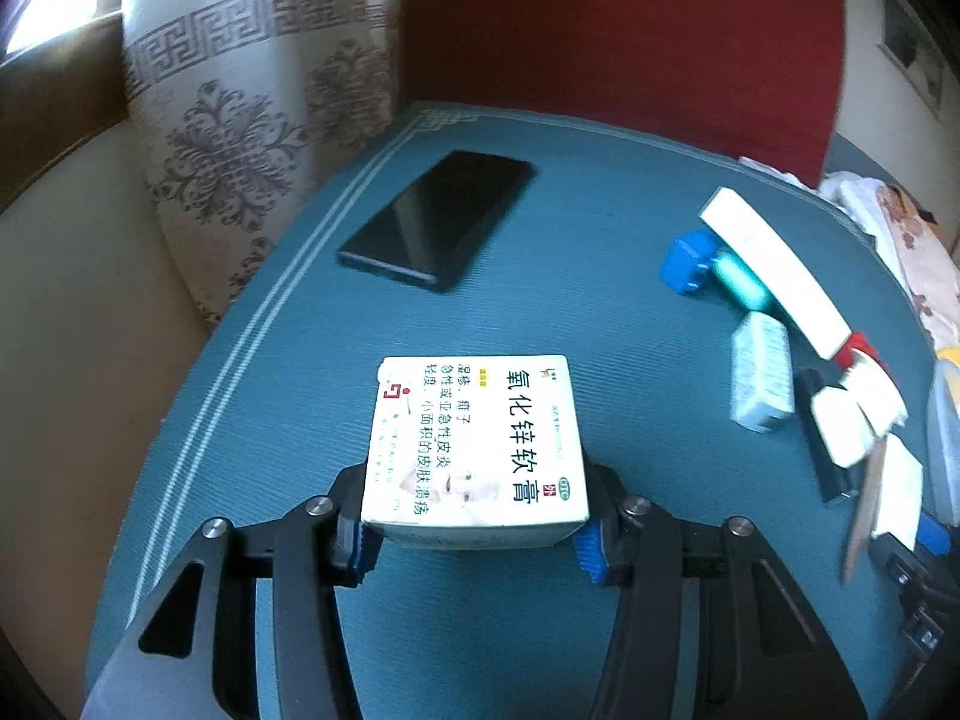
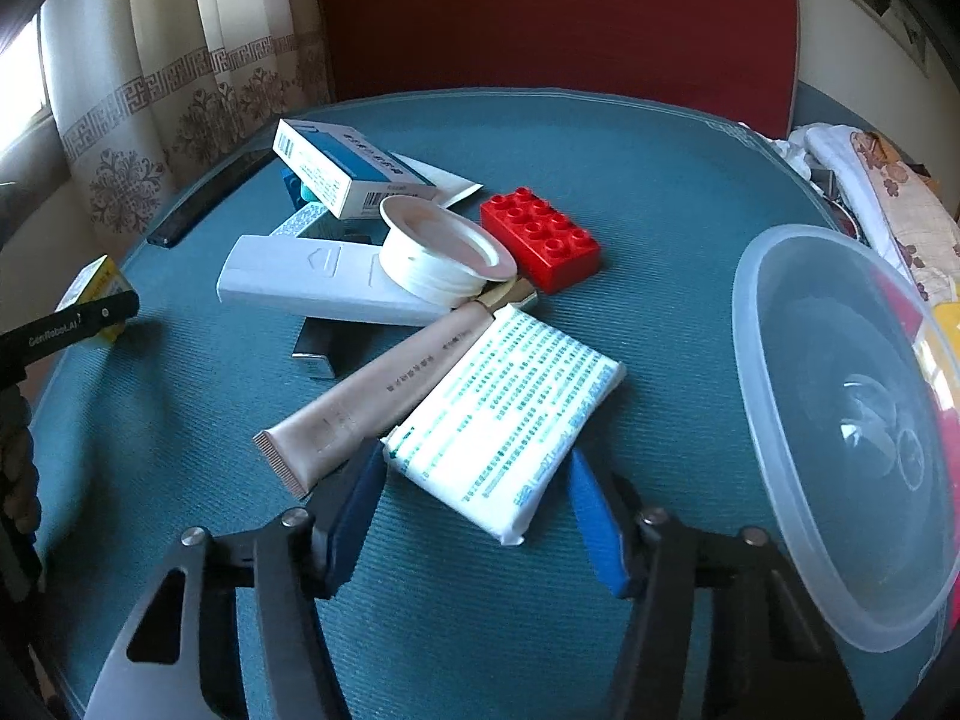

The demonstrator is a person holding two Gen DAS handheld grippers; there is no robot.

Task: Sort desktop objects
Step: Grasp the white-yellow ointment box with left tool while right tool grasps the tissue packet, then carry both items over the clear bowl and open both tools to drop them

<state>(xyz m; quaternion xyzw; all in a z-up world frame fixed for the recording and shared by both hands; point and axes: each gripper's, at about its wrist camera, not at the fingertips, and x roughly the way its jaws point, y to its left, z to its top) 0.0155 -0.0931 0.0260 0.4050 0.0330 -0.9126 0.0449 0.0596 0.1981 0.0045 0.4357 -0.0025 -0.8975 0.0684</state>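
My left gripper [image 1: 474,540] is shut on a white ointment box [image 1: 477,450] with Chinese print, held above the teal mat [image 1: 540,312]. A black phone [image 1: 438,219] lies further back. In the right wrist view, my right gripper [image 2: 477,504] is open, its blue pads either side of a white tissue pack [image 2: 510,417] lying on the mat. A beige tube [image 2: 372,390], a white remote [image 2: 312,282], a white tape roll [image 2: 441,252], a red brick [image 2: 543,237] and a blue-white box [image 2: 342,171] lie in a pile behind it.
A clear plastic bowl [image 2: 852,420] stands at the right. The left gripper with its box shows at the left edge of the right wrist view [image 2: 90,306]. Cloth [image 2: 888,192] lies at the far right. Curtains and a red chair back stand behind the table.
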